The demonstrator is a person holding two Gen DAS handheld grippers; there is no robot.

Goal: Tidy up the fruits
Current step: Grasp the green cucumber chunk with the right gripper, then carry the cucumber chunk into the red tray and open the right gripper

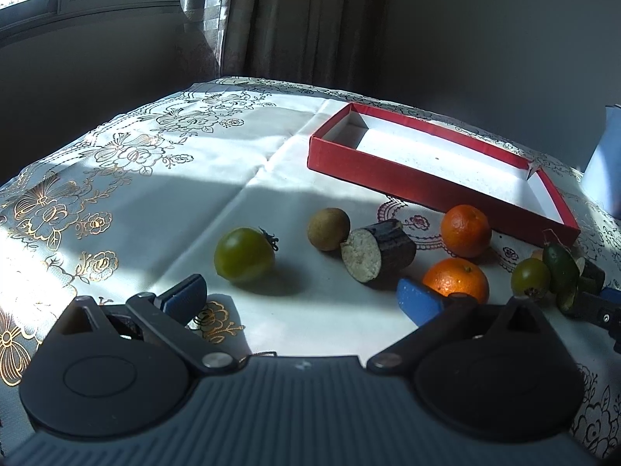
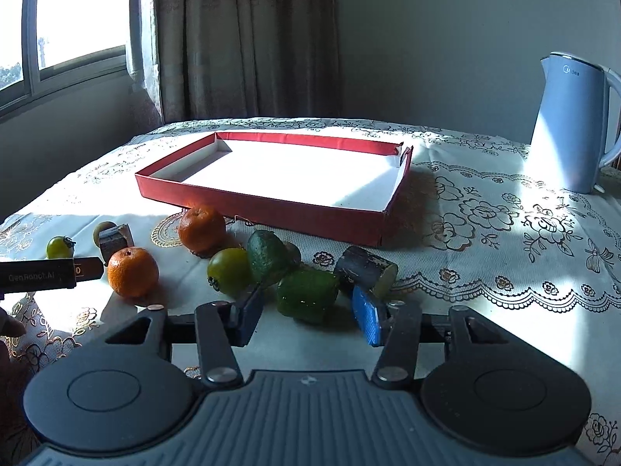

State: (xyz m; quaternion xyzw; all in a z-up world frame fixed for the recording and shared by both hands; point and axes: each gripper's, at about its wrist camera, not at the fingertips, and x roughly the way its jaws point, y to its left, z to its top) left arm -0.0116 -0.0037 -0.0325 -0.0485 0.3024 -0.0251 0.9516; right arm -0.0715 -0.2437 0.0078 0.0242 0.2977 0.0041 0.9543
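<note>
honestly, the likeliest trouble sits around the right gripper (image 2: pixel 306 318): its jaws stand wide apart on either side of a green cut piece (image 2: pixel 307 299), not yet touching it as far as i can tell, and that piece is crowded. a dark green fruit (image 2: pixel 268 255) and a small green tomato (image 2: pixel 229 272) lie just beside it on one side, and a dark-skinned cylinder piece (image 2: pixel 365 270) almost touches the blue pad on the other, so closing could nudge a neighbour and set the round ones rolling across the tablecloth (image 2: pixel 485 225). the piece's flat cut faces should give the pads something to bite, though it looks soft, and a hard squeeze might crush it. the red box (image 2: pixel 271 202), white inside and holding nothing, waits just beyond the fruit, and its low front wall could catch anything carried too low. the left gripper (image 1: pixel 300 297) is also spread wide and holds nothing, hovering over bare cloth; a larger green tomato (image 1: pixel 243 254) sits near its left finger and an orange (image 1: pixel 456 279) just behind its right pad, so a careless advance could bump either. a second orange (image 1: pixel 465 230), a brown round fruit (image 1: pixel 328 229) and another dark cut chunk (image 1: pixel 378 250) lie between the gripper and the box. a pale kettle (image 2: pixel 574 124) stands well apart, out of harm.
</note>
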